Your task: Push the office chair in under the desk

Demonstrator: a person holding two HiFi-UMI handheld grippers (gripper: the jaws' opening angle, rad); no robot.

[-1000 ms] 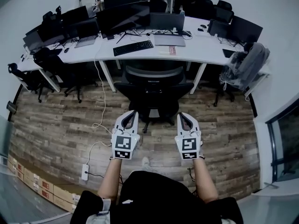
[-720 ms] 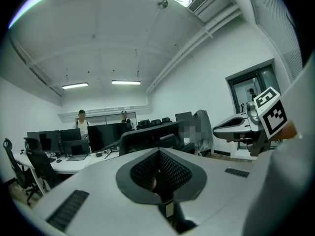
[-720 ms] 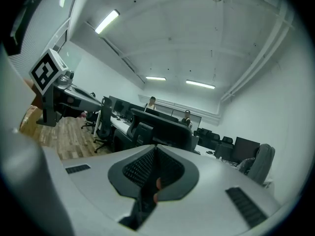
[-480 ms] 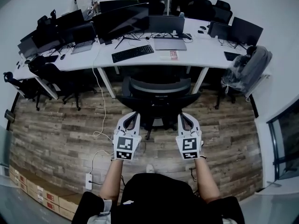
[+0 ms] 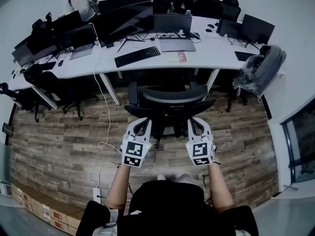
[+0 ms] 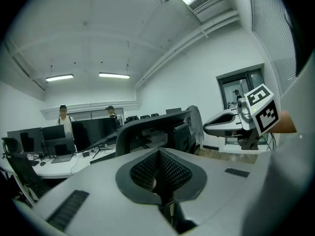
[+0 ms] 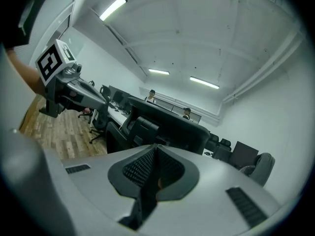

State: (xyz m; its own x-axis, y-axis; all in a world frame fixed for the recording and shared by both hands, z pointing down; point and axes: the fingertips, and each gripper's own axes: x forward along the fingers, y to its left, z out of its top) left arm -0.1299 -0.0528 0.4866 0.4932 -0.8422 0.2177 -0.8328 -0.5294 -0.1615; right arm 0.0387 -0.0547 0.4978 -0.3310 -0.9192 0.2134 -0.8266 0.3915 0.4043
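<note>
office chair (image 5: 167,108): facing table (image 5: 211,50), backrest (image 5: 170,93) parallel to table edge | left tongs (image 5: 146,122): pressed together, empty | right tongs (image 5: 193,121): pressed together, empty

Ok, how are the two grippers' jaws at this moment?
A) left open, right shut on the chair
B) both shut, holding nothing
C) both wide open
B: in each gripper view the jaws meet with nothing between them; the left gripper and right gripper point toward the office chair.
</note>
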